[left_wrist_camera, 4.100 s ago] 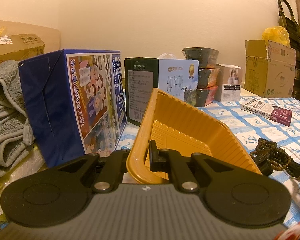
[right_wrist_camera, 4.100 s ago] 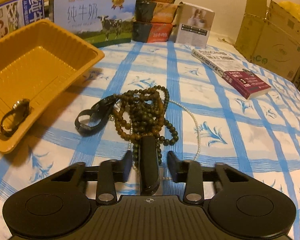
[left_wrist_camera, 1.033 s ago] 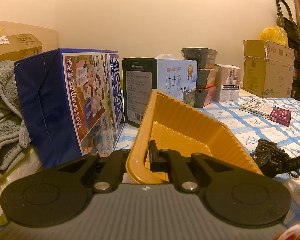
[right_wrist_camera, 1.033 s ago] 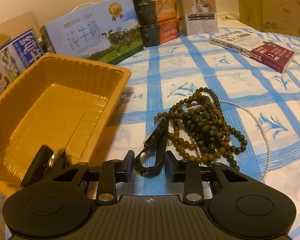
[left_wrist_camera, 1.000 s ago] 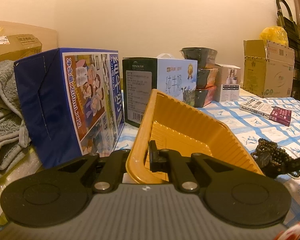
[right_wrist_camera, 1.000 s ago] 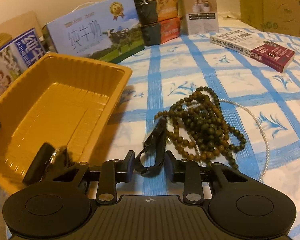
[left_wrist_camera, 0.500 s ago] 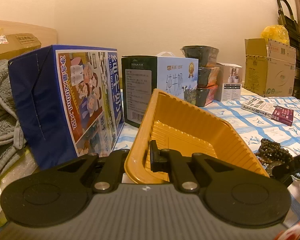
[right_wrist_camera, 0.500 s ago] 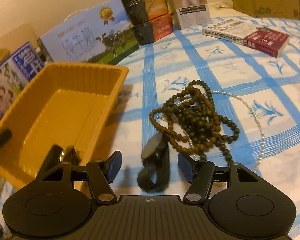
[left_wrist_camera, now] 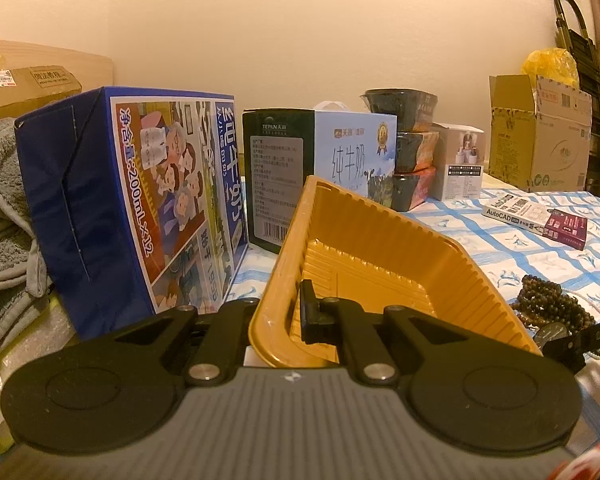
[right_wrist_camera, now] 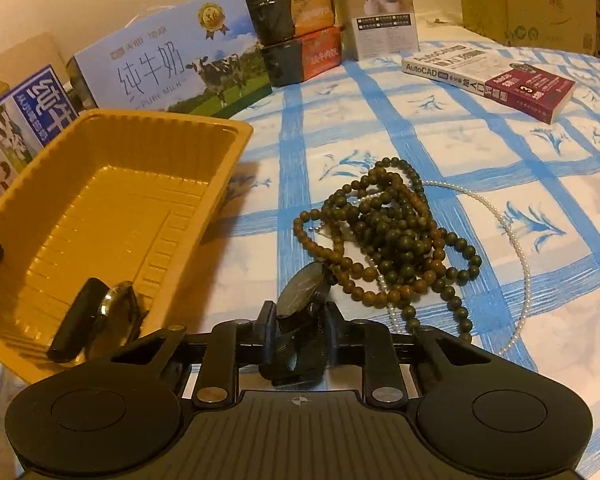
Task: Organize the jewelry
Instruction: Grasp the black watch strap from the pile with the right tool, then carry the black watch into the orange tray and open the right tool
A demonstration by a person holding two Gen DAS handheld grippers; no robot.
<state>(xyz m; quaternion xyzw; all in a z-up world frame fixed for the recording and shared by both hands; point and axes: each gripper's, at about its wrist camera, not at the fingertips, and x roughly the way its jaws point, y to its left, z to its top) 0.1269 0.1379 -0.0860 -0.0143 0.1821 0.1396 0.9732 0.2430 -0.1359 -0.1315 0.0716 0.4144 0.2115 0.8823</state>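
Note:
My left gripper (left_wrist_camera: pixel 274 314) is shut on the near rim of the yellow plastic tray (left_wrist_camera: pixel 364 264) and holds it tilted. The tray (right_wrist_camera: pixel 112 204) holds one black-strapped watch (right_wrist_camera: pixel 100 316) at its near end. My right gripper (right_wrist_camera: pixel 298 328) is shut on a second black watch (right_wrist_camera: pixel 302 296) with a round dark face, held just right of the tray. A heap of brown-green bead necklaces (right_wrist_camera: pixel 392 240) lies on the blue checked cloth beyond it, with a thin pearl strand (right_wrist_camera: pixel 512 232) looping to the right. The beads (left_wrist_camera: pixel 552 300) also show in the left wrist view.
Milk cartons (left_wrist_camera: pixel 140 196) (right_wrist_camera: pixel 172 68), stacked snack tubs (right_wrist_camera: pixel 296 28) and a small white box (right_wrist_camera: pixel 384 20) stand behind the tray. An AutoCAD book (right_wrist_camera: pixel 488 76) lies at the right. Cardboard boxes (left_wrist_camera: pixel 540 136) stand far right, grey towels (left_wrist_camera: pixel 4 216) at the left.
My right gripper opened for a moment, then shut again on the watch and lifted it. The tray in my left gripper stayed about where it was.

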